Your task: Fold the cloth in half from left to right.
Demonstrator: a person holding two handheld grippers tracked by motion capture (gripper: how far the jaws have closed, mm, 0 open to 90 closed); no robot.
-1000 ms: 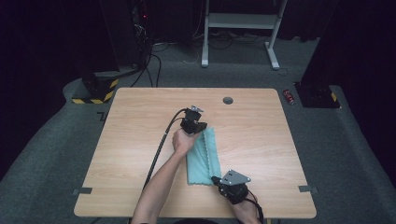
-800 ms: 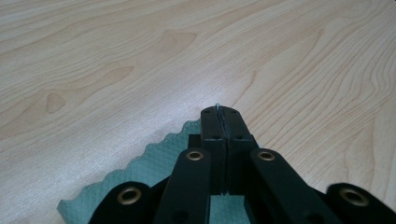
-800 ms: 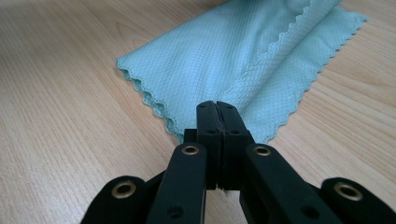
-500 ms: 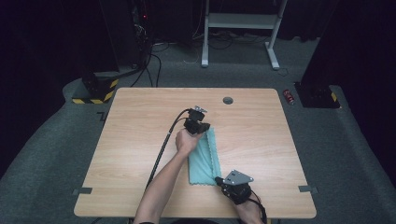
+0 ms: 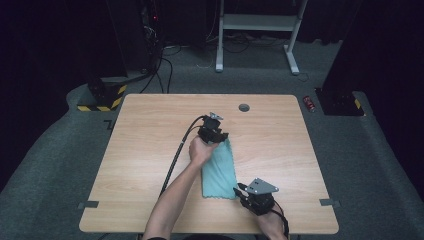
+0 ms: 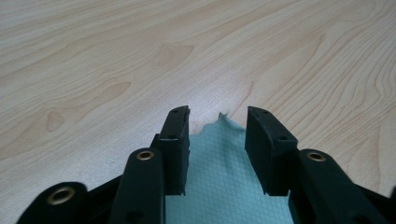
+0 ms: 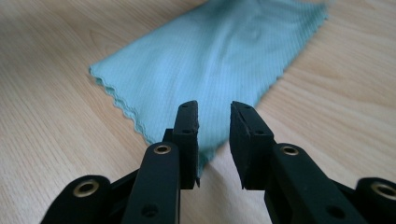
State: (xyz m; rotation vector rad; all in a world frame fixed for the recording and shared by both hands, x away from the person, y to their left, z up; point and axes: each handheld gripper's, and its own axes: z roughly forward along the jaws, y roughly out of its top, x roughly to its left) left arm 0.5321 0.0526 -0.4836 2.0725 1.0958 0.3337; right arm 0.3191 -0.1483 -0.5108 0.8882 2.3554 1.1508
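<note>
Both grippers let go at the ends of a folded teal cloth

The wooden table (image 5: 150, 150) bears the teal cloth (image 5: 220, 170), lying flat as a folded strip near its middle. At the cloth's far end the left gripper (image 6: 217, 135) has just been opening, its jaws parted with a cloth corner lying loose between them. At the near end the right gripper (image 7: 214, 135) has likewise been opening; a narrower gap, nothing pinched.
</note>
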